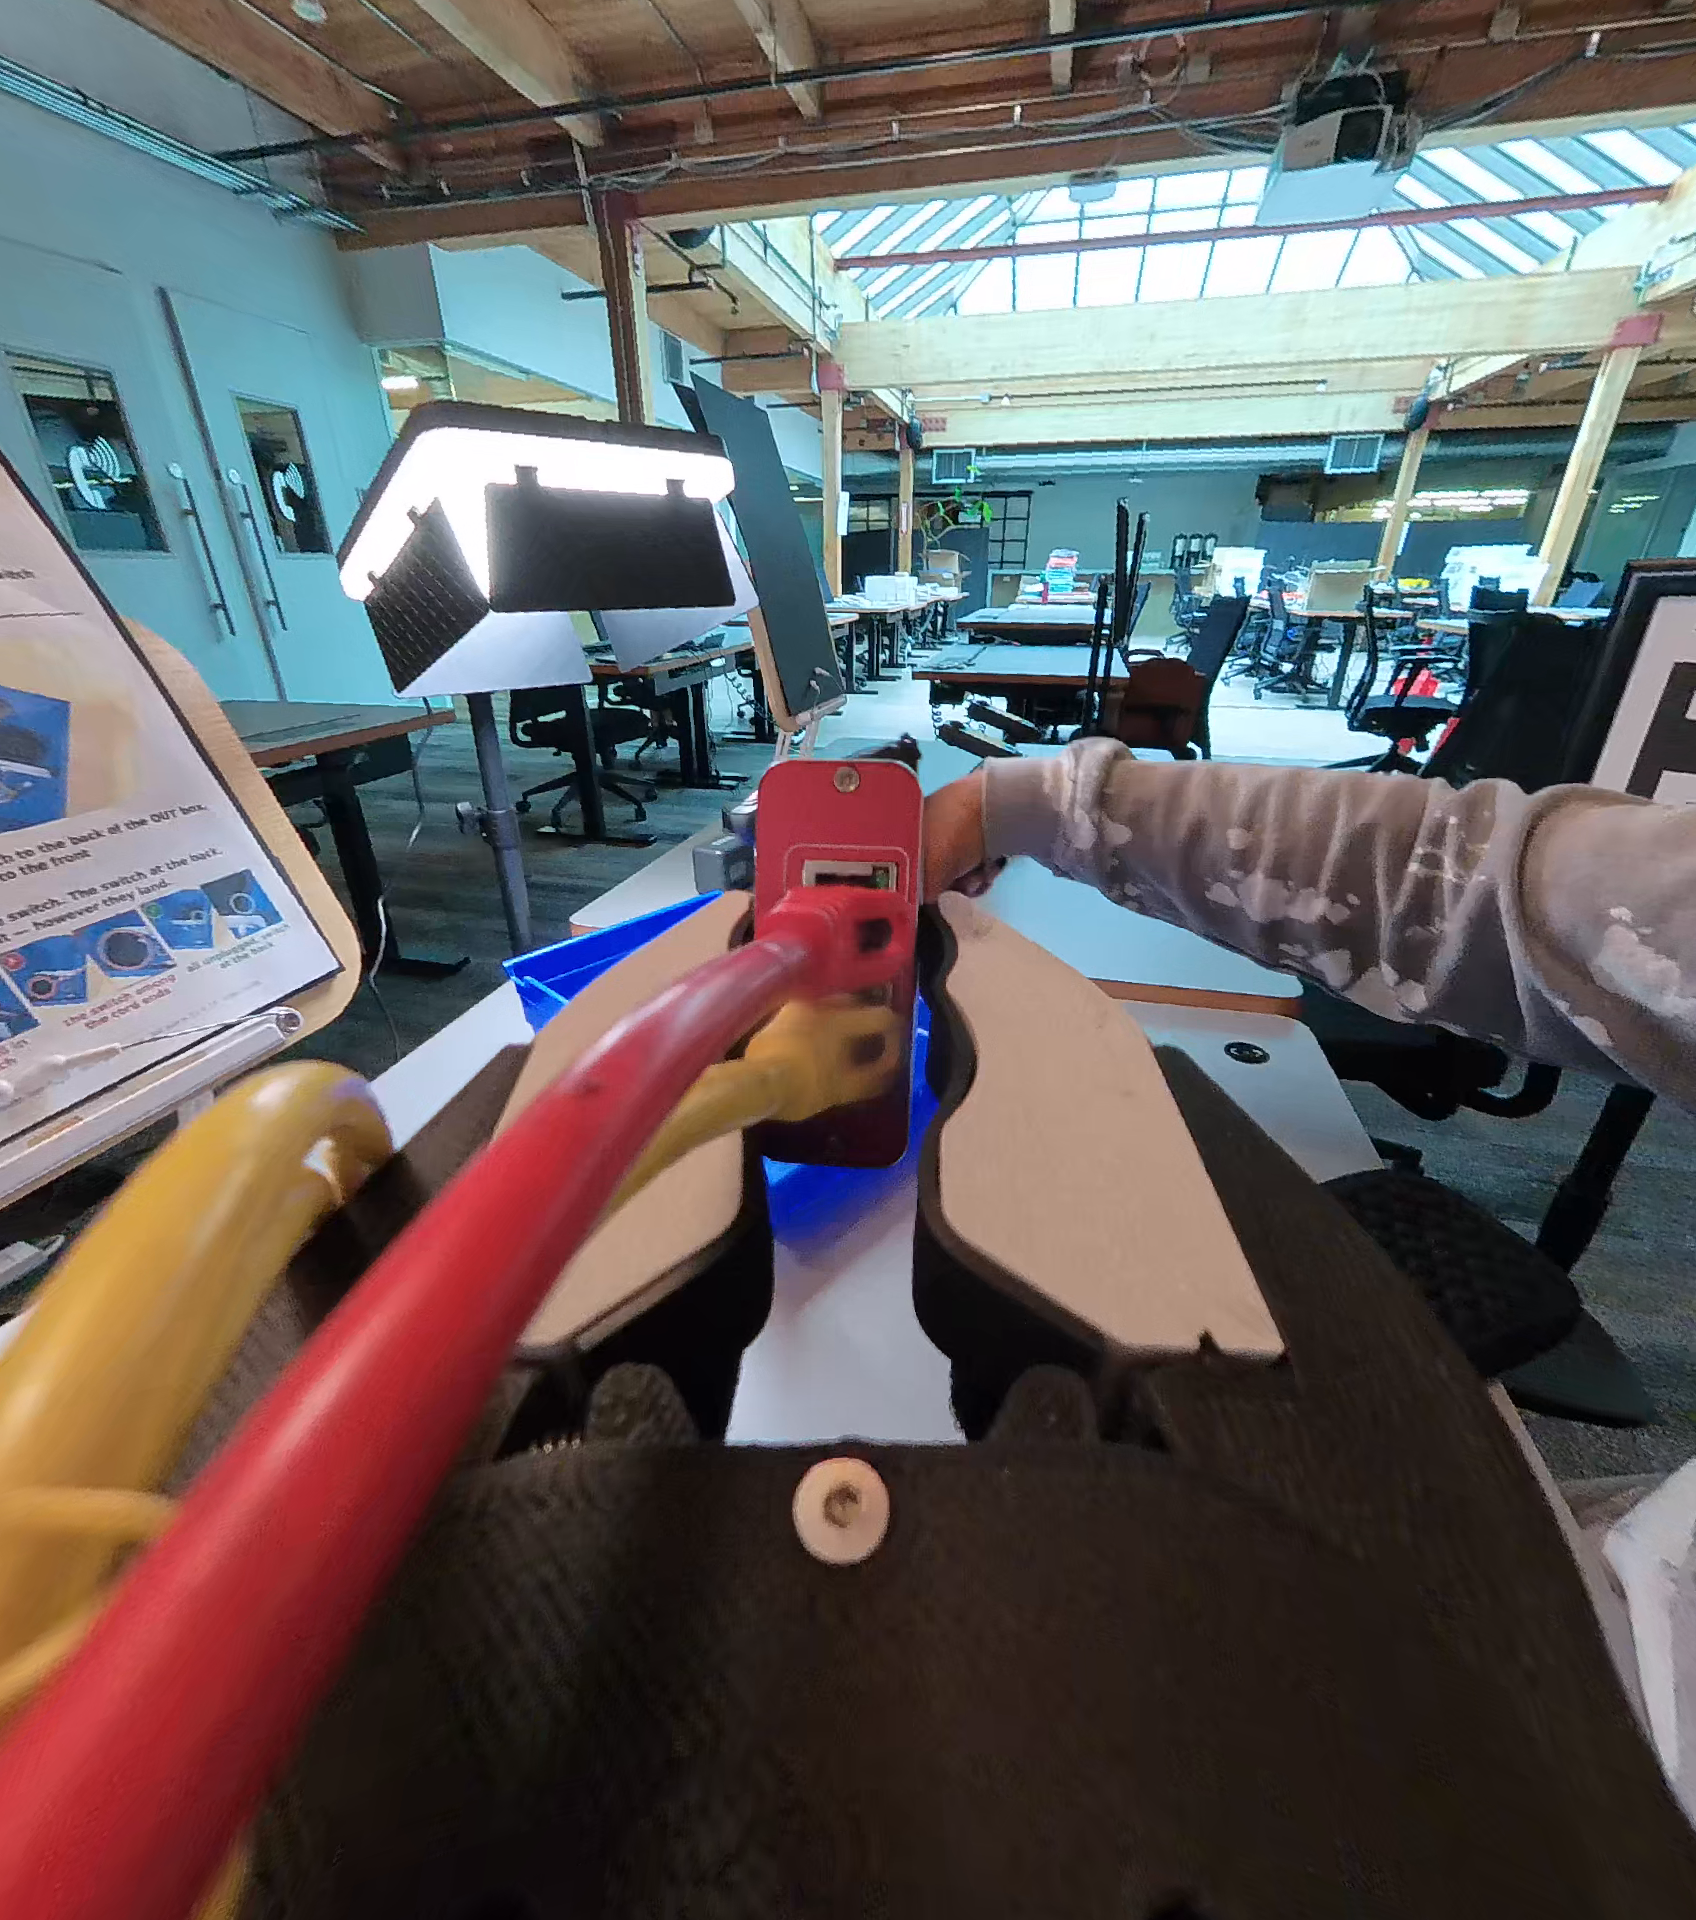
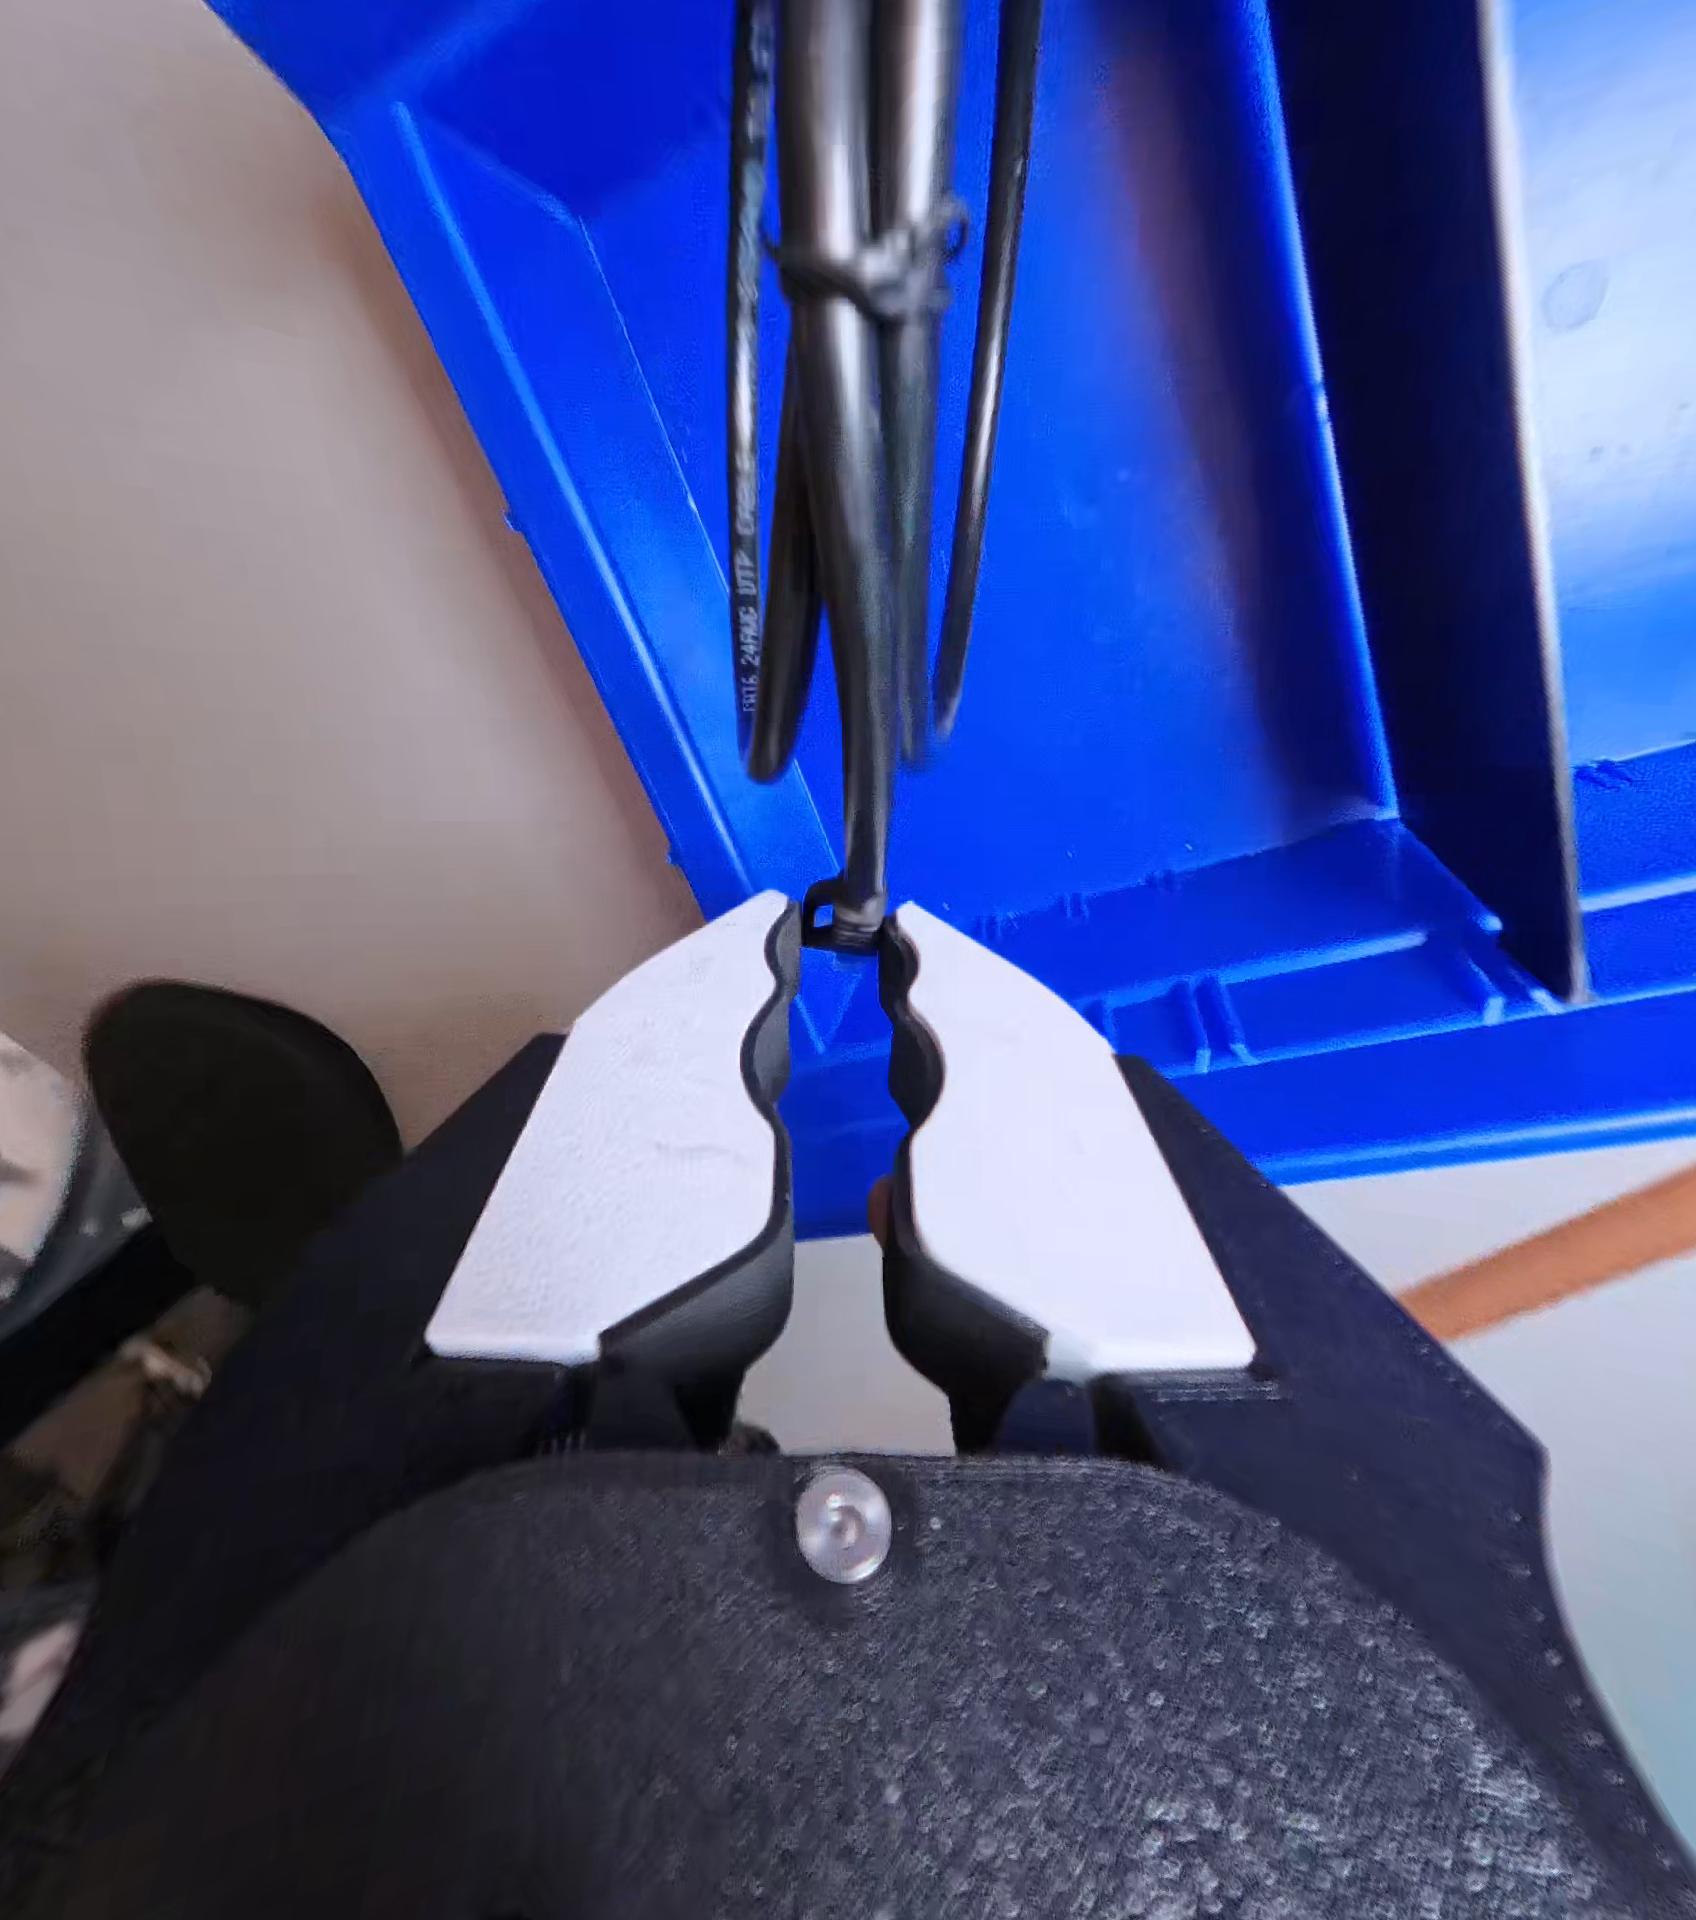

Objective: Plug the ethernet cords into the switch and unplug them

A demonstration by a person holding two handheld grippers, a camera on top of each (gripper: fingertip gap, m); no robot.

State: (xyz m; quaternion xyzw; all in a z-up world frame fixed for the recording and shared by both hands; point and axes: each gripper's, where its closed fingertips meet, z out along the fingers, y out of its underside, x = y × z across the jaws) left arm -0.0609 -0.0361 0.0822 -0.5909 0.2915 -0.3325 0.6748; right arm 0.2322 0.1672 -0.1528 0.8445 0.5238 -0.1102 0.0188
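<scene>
In the left wrist view my left gripper (image 1: 839,977) is shut on a red switch (image 1: 839,821) and holds it upright, ports facing the camera. A red ethernet cord (image 1: 470,1247) and a yellow ethernet cord (image 1: 802,1070) are plugged into it; the top port is free. Both cords run back past the camera at the lower left. In the right wrist view my right gripper (image 2: 841,930) is shut on the plug end of a black ethernet cord (image 2: 854,520), whose tied bundle hangs in front of a blue bin (image 2: 1187,520).
A blue bin (image 1: 605,951) stands on the white table (image 1: 844,1340) behind the switch. A person's sleeved arm (image 1: 1343,883) reaches across from the right. An instruction sheet on a stand (image 1: 44,831) is at the left. A lit lamp panel (image 1: 532,540) stands beyond.
</scene>
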